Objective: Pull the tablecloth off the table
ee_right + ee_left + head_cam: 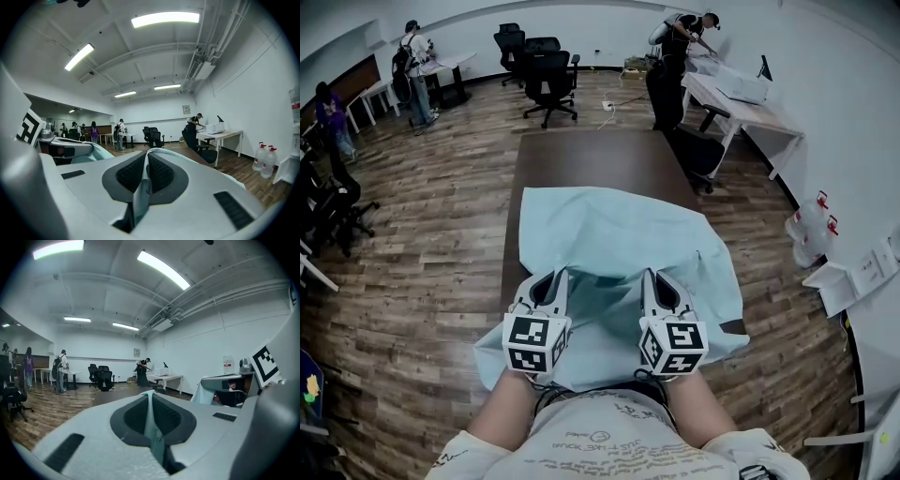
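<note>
Tablecloth [609, 234], pale blue-green and rumpled, lies bunched over the 6 o'clock half of the dark brown table [591, 155], whose 12 o'clock half is bare wood. Its near edge spills off the table toward the person. At the cloth's 7 o'clock the left gripper [559, 273] has its jaws closed tight on a thin fold of the fabric; at 5 o'clock the right gripper [648, 273] pinches another fold the same way.
</note>
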`<state>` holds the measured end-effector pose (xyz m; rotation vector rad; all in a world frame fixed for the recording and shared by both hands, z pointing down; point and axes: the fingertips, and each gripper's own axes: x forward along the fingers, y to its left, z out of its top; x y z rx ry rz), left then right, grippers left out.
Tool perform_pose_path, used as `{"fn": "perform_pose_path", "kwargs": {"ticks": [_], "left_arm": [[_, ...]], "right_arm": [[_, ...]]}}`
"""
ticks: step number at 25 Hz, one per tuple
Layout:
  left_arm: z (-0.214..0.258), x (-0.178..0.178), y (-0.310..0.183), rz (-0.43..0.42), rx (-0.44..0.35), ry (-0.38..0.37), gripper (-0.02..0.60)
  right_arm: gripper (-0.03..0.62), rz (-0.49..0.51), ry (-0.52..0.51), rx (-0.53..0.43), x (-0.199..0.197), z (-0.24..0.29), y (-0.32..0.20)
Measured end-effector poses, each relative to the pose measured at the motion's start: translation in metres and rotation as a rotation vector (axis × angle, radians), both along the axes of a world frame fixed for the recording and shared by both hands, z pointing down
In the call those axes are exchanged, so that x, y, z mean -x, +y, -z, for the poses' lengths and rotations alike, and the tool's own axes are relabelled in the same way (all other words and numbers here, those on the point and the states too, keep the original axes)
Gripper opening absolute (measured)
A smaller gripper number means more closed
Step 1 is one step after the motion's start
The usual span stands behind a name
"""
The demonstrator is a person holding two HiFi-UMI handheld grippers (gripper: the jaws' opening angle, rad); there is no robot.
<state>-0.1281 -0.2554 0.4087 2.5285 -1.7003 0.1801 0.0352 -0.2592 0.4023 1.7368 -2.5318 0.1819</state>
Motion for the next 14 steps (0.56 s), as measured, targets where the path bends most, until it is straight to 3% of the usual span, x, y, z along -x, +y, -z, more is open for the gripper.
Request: {"fn": "perform_pose_path", "kwargs": {"ticks": [14], "left_arm": [[-0.016,-0.003,0.011,-0.001,0.039,-0.025,0.009]], "right_arm": [[0.015,-0.011,0.009,0.029,-0.006,-0.013,0.009]]}}
